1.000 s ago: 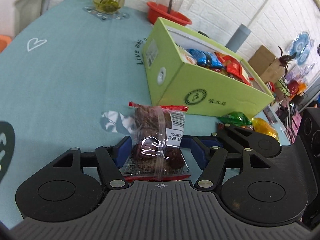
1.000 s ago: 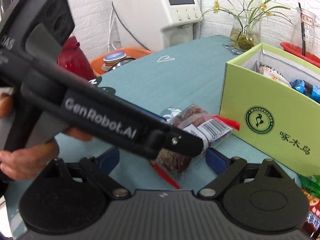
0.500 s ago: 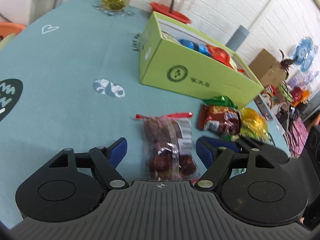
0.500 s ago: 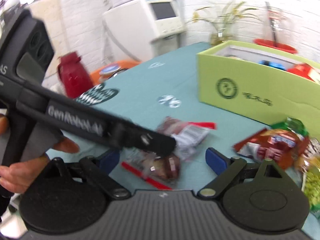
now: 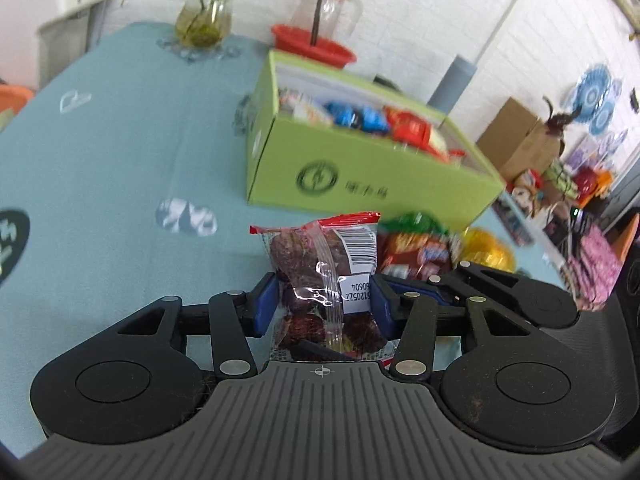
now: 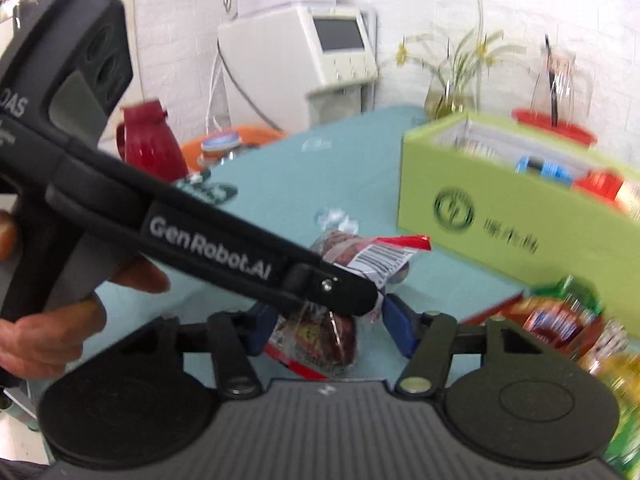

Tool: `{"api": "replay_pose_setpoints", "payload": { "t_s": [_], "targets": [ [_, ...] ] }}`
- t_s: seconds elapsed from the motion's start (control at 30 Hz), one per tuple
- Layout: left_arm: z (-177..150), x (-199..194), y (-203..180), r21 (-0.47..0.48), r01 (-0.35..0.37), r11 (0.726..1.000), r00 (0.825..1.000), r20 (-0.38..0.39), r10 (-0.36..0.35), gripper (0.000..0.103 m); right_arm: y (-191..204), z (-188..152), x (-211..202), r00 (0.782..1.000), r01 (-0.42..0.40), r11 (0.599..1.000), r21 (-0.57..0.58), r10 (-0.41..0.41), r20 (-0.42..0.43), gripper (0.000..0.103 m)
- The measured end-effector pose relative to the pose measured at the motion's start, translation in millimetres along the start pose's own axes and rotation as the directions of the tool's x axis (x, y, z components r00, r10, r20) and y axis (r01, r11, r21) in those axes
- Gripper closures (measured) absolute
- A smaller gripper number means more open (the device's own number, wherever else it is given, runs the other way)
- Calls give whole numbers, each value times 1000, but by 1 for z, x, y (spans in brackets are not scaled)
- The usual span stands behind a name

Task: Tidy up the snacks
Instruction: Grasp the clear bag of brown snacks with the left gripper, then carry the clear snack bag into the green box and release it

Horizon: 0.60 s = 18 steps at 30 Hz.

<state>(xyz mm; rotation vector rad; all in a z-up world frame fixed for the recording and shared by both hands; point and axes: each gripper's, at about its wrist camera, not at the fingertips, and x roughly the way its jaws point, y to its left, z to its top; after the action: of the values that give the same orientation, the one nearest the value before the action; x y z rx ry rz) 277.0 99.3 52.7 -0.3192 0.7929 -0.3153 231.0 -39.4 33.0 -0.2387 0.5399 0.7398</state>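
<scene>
A clear packet of dark red dates (image 5: 326, 280) with a red edge and barcode label sits between my left gripper's (image 5: 323, 300) blue pads, which press on both its sides. It is held above the teal tablecloth. In the right wrist view the same packet (image 6: 352, 256) hangs in the left gripper's black arm (image 6: 224, 236), which crosses in front. My right gripper (image 6: 324, 324) is open, its blue pads on either side of the packet without touching it. A green box (image 5: 360, 168) holding several snacks stands behind; it also shows in the right wrist view (image 6: 500, 208).
Loose snack packets lie in front of the box: a red-green one (image 5: 416, 244) and a yellow one (image 5: 486, 248). A glass vase (image 5: 204, 24), a red tray (image 5: 312, 44) with a jug, and a red kettle (image 6: 150, 148) stand further off.
My left gripper has shut on the date packet and lifted it off the cloth. Both views have risen and tilted toward the box. The right gripper stays open.
</scene>
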Motion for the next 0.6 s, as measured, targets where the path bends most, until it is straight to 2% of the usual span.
{"api": "replay_pose_setpoints", "payload": {
  "t_s": [0.13, 0.27, 0.33, 0.43, 0.6],
  "targets": [
    [52, -3, -19, 45, 14, 999, 998, 60, -16, 73, -19, 35, -8, 995, 47, 998, -51, -43, 87, 38],
    [110, 21, -35, 98, 9, 995, 996, 89, -18, 73, -61, 77, 7, 989, 91, 995, -51, -84, 125, 32],
    [135, 42, -39, 126, -4, 992, 997, 82, -6, 73, -85, 96, 24, 989, 109, 993, -47, -104, 105, 32],
    [161, 82, -37, 120, -21, 993, 999, 35, 16, 73, -117, 113, 53, 993, 109, 994, -25, -108, 44, 32],
    [165, 136, -21, 115, -69, 991, 996, -41, 74, 72, -151, 107, 100, 996, 68, 997, 42, -65, -53, 32]
  ]
}}
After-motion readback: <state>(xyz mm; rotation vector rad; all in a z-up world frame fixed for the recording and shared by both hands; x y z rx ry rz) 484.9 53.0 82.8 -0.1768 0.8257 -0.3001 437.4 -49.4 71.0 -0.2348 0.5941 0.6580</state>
